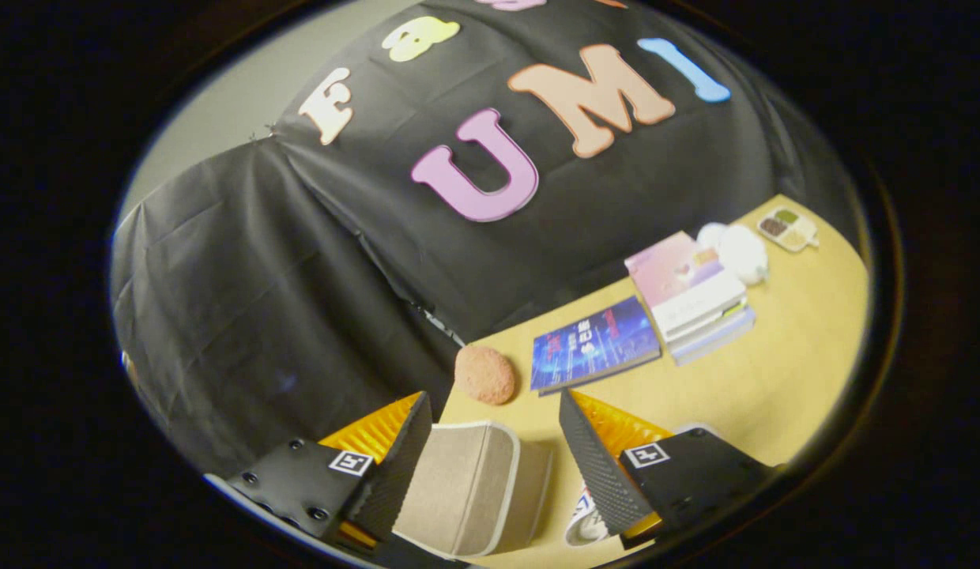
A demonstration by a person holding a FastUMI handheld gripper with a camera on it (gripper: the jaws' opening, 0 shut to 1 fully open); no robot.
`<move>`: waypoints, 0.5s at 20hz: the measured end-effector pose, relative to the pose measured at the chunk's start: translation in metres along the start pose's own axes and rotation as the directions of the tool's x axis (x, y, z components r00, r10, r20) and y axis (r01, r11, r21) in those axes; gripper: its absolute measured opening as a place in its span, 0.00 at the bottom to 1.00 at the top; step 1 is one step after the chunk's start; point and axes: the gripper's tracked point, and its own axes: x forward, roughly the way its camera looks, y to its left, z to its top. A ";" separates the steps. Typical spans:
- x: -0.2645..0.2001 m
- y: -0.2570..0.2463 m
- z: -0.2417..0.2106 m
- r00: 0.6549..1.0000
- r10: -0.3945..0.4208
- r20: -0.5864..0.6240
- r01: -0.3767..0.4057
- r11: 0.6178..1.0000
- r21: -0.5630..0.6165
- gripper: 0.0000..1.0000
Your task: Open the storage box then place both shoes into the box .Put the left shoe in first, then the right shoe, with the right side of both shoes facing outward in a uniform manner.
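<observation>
The gripper (494, 466) was held with its two fingers spread well apart, and neither pad could be seen pressing on anything. Between them, closer to the left finger, lay the storage box (470, 486), a beige fabric-covered box with a pale trimmed edge; its near end was cut off below, so whether its lid was up or down could not be told. The left finger seemed to overlap the box's side, though contact was not clear. Just inside the right finger, a small part of a shoe (582, 525) peeked out, white with some blue and red marking; most of it was hidden behind the finger and cut off below, so which shoe it was could not be made out. All this rested on a light wooden table (774, 379). Beyond the fingers sat a rough reddish-orange lump (484, 374), near the table's back edge. To its right lay a blue book (594, 344), flat, and past that a stack of books (691, 296) with a pink cover on top. Further still, a white crumpled thing (739, 251), hard to identify, touched the stack, and a small tray (788, 227) with coloured compartments stood near the far corner.
</observation>
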 end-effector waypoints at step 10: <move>0.027 -0.016 -0.109 0.965 0.081 -0.250 -0.033 0.981 0.192 0.99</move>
